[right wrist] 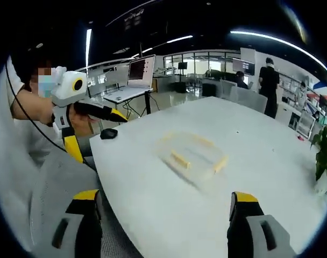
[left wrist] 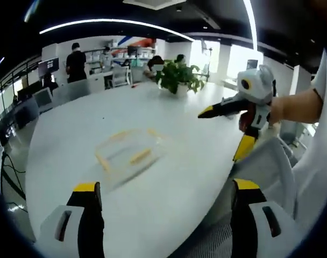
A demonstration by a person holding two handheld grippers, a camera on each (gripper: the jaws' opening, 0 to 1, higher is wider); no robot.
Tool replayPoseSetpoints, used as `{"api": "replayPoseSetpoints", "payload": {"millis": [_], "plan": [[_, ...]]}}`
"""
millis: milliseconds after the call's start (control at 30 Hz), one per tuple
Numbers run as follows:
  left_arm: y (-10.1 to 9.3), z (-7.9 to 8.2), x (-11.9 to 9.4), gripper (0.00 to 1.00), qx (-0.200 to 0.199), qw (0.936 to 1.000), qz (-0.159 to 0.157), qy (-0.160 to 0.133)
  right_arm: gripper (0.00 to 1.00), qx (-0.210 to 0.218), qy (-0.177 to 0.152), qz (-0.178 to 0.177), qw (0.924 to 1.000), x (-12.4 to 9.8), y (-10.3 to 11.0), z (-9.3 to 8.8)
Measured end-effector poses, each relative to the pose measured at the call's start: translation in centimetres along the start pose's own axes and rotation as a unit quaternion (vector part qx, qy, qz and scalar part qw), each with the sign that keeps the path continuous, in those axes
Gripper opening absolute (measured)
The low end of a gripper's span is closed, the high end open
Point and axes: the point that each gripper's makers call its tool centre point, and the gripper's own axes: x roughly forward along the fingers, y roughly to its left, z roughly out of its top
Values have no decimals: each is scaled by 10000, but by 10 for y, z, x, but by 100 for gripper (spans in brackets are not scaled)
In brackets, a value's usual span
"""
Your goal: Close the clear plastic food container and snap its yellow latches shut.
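A clear plastic food container [left wrist: 130, 153] with yellow latches [left wrist: 140, 156] lies on the white table [left wrist: 169, 107]; it looks blurred in both views. My left gripper [left wrist: 166, 188] hangs open above the table's near edge, short of the container, nothing between its jaws. In the left gripper view my right gripper [left wrist: 226, 133] comes in from the right, open, held in a hand. In the right gripper view the container [right wrist: 194, 155] sits mid-table ahead of my open right gripper [right wrist: 164, 196], and my left gripper [right wrist: 96, 129] shows at the left, open.
A potted green plant [left wrist: 179, 78] stands at the table's far side. A grey chair [left wrist: 265, 166] is by the table edge. A dark mouse-like object [right wrist: 108, 133] lies near the table's corner. A laptop [right wrist: 140, 72] sits on a desk behind; people stand among desks in the background.
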Motion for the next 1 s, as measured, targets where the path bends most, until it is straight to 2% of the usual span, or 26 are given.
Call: {"api": "replayPoseSetpoints", "payload": {"millis": [133, 300, 467, 667, 1000], "plan": [[-12, -14, -2, 99, 82, 9998, -45, 158, 99, 15, -44, 28, 10000, -11, 15, 3], [-22, -18, -12, 99, -125, 9997, -27, 212, 99, 174, -53, 51, 9998, -18, 32, -2], [-29, -14, -25, 98, -241, 9997, 36, 83, 99, 484, -21, 96, 9988, -22, 42, -13], [-25, -14, -31, 97, -374, 9991, 194, -68, 99, 561, -40, 18, 9984, -28, 44, -14], [-26, -22, -35, 97, -477, 9986, 218, -81, 99, 526, -50, -55, 9986, -29, 41, -14]]}}
